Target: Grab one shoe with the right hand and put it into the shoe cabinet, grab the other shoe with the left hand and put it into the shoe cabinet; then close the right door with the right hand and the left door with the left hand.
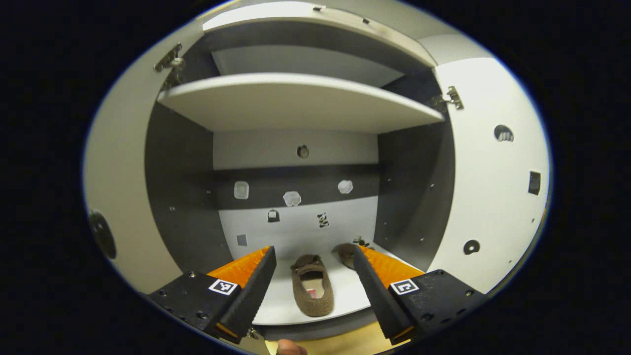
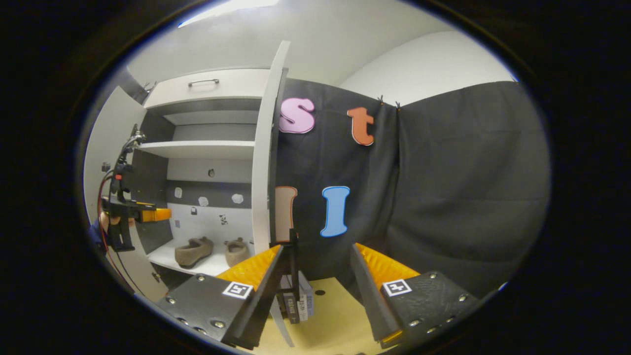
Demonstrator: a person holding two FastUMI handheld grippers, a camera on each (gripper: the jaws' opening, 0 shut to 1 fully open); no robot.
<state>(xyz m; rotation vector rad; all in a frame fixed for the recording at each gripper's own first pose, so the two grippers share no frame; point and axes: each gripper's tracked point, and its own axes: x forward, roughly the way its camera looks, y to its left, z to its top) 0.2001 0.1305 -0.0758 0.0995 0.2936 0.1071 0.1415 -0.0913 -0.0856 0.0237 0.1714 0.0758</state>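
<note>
Two brown slippers lie on the bottom shelf [image 1: 286,305] of the open shoe cabinet. One slipper [image 1: 311,291] lies between my left gripper's [image 1: 313,266] open fingers but farther in, untouched. The other slipper [image 1: 347,255] is half hidden behind the right finger. In the right gripper view both slippers [image 2: 193,251] [image 2: 237,252] sit side by side in the cabinet, with the left gripper [image 2: 148,214] held in front of the opening. My right gripper [image 2: 315,261] is open and empty, facing the edge of the right door [image 2: 263,162], which stands wide open. The left door [image 1: 118,197] also stands open.
An upper shelf [image 1: 296,101] spans the cabinet above the slippers. A drawer with a metal handle [image 2: 203,82] tops the cabinet. Several small blocks [image 2: 296,303] stand on the yellow floor [image 2: 335,315] by the right door's foot. Black cloth covers the wall to the right.
</note>
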